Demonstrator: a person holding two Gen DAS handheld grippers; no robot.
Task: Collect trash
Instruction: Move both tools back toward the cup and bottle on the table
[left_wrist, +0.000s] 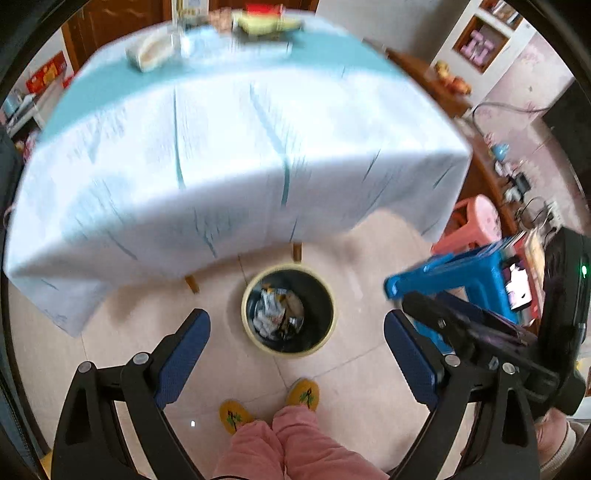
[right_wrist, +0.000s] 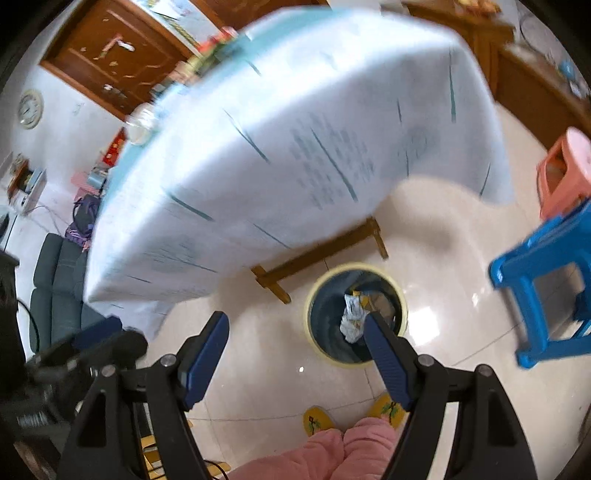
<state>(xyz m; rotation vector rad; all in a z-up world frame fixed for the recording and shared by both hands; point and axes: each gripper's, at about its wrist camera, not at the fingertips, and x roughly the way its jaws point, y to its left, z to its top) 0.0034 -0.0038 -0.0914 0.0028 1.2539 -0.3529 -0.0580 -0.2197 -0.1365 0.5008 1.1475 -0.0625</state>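
Note:
A round trash bin (left_wrist: 289, 309) with a pale yellow rim and dark liner stands on the tiled floor just in front of the table. Crumpled wrappers (left_wrist: 275, 314) lie inside it. My left gripper (left_wrist: 297, 325) hangs open above the bin, nothing between its blue pads. In the right wrist view the same bin (right_wrist: 355, 314) sits below and right of centre, with a crumpled white wrapper (right_wrist: 352, 320) in it. My right gripper (right_wrist: 295, 325) is open and empty, its right finger (right_wrist: 384, 354) overlapping the bin's near rim.
A table under a light blue cloth (left_wrist: 229, 140) fills the upper view, with blurred items on its far side. A blue plastic stool (right_wrist: 546, 291) and a pink stool (right_wrist: 565, 170) stand to the right. A person's pink trousers and yellow slippers (left_wrist: 303, 393) are below.

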